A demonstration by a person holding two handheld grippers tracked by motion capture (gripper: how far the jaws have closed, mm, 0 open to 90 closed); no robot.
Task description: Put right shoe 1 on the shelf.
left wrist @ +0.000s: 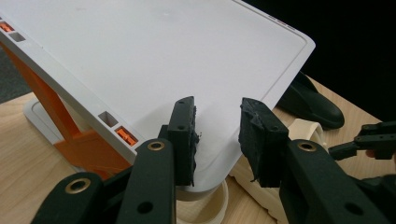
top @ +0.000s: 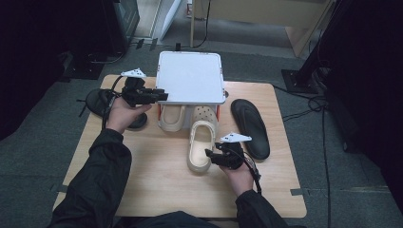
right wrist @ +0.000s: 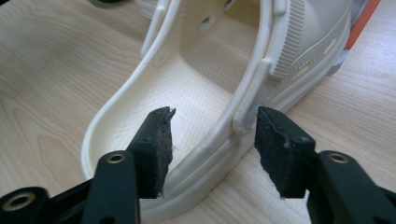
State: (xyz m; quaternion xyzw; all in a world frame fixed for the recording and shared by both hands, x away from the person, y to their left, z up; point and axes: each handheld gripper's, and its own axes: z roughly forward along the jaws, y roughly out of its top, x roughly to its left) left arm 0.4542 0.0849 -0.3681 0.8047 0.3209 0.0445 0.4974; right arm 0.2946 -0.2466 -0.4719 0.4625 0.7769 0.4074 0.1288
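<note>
Right gripper (right wrist: 212, 154) fingers open, straddling the cream clog's (top: 199, 145) side wall; its long axis runs ahead. Left gripper (left wrist: 217, 140) open, idle.

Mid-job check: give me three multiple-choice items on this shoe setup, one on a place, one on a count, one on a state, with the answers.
1. Where is the right tongs?
A. At the heel rim of the cream clog
B. On the black flip-flop
C. Above the rack top

2. How many cream clogs are on the table?
A. One
B. Two
C. Four

3. How do the left tongs stand?
A. Shut on a clog
B. Shut on the rack
C. Open, holding nothing

Answers:
1 A: the right gripper view shows its jaws astride the clog's heel rim.
2 B: the high view shows one clog out front and a second clog partly under the white rack.
3 C: the left gripper view shows a gap between its jaws, over the rack's corner.
</note>
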